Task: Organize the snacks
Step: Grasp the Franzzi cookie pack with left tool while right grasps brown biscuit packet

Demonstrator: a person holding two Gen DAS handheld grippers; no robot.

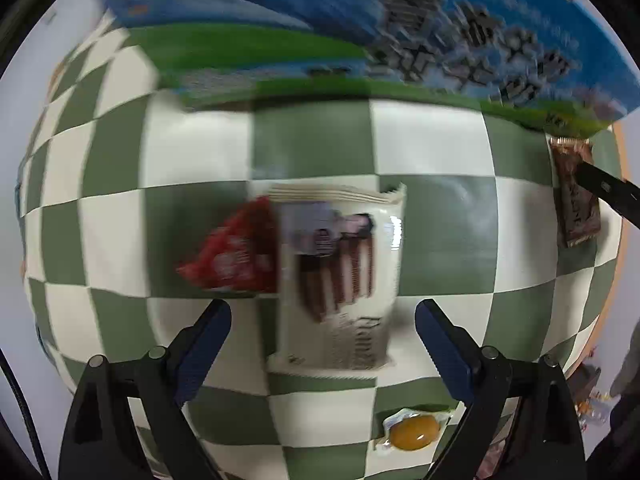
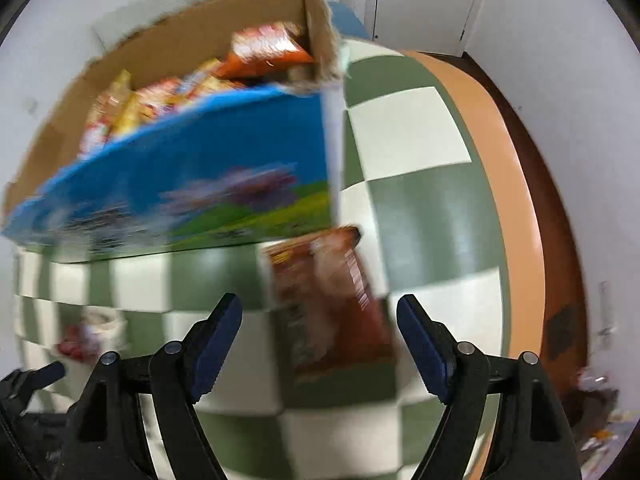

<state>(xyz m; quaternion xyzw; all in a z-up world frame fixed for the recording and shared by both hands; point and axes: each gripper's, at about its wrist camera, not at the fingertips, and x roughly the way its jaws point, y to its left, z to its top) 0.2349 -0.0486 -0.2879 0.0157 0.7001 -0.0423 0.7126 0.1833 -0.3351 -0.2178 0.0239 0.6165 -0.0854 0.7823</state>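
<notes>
A white packet with brown wafer sticks printed on it lies on the green-and-white checked cloth, partly over a red packet. My left gripper hangs open above the white packet, one finger on each side, not touching. A brown snack packet lies on the cloth below my right gripper, whose jaws stand open and apart from it. The same brown packet shows at the right in the left wrist view. The blue cardboard box stands behind, with several orange and yellow packets inside.
A wrapped yellow candy lies near my left gripper's right finger. The table's orange rim curves along the right, with dark floor beyond. The blue box fills the far side. A white wall and door are behind.
</notes>
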